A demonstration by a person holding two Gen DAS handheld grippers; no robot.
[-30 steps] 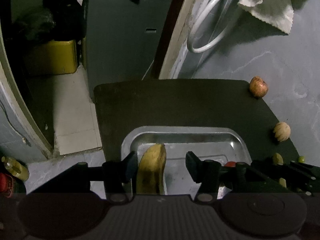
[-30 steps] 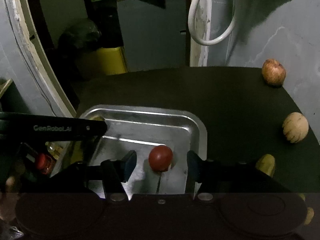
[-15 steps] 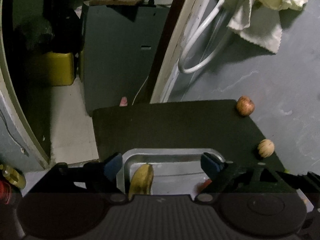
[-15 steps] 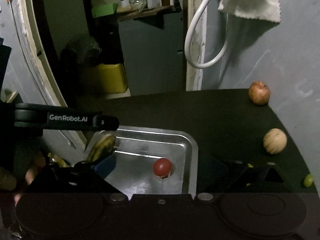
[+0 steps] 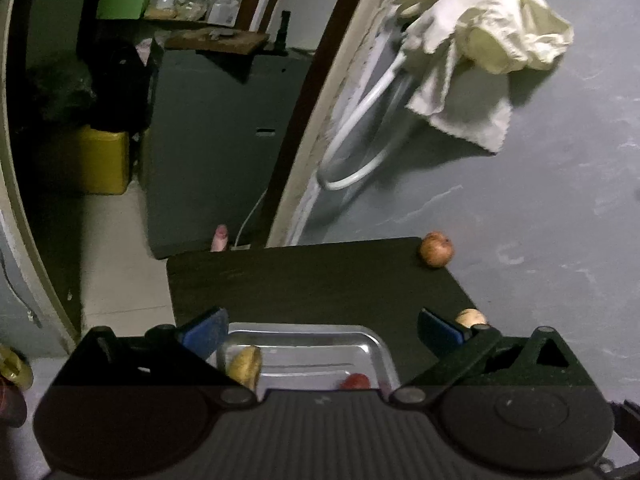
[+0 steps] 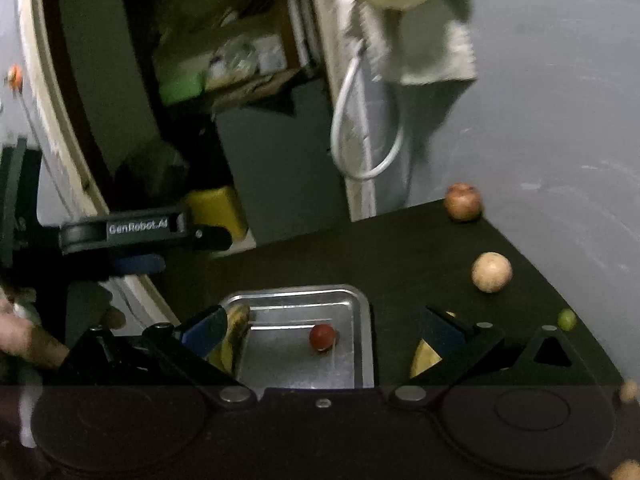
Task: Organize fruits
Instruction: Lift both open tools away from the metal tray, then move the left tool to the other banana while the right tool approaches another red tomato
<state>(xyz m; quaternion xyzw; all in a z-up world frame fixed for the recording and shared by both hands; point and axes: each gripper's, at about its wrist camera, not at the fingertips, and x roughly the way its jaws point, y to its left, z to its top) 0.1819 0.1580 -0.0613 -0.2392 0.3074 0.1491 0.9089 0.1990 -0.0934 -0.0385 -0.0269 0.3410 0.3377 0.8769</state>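
A metal tray (image 5: 372, 344) sits at the near left of the black table (image 5: 320, 280). In it lie a banana (image 5: 244, 366) and a small red fruit (image 6: 322, 337). My left gripper (image 5: 324, 326) hangs above the tray, its jaws opening, nothing between them. My right gripper (image 6: 322, 330) is also above the tray with its jaws opening and empty; the red fruit lies well below them. By the wall are an apple (image 6: 463, 202), a pale round fruit (image 6: 491, 272) and a green grape (image 6: 566, 319). A yellow fruit (image 6: 424, 356) is partly hidden behind the right finger.
The grey wall (image 5: 540, 220) borders the table's right side, with a white cloth (image 5: 472, 40) and a hose loop (image 5: 360, 160) hanging on it. Beyond the far edge stand a grey cabinet (image 5: 216, 140) and a yellow container (image 5: 102, 160). A person's hand (image 6: 24, 336) is at the left.
Both grippers opened wide and rose back from the tray. The banana and the red fruit, earlier between the fingers, now lie loose in the tray.
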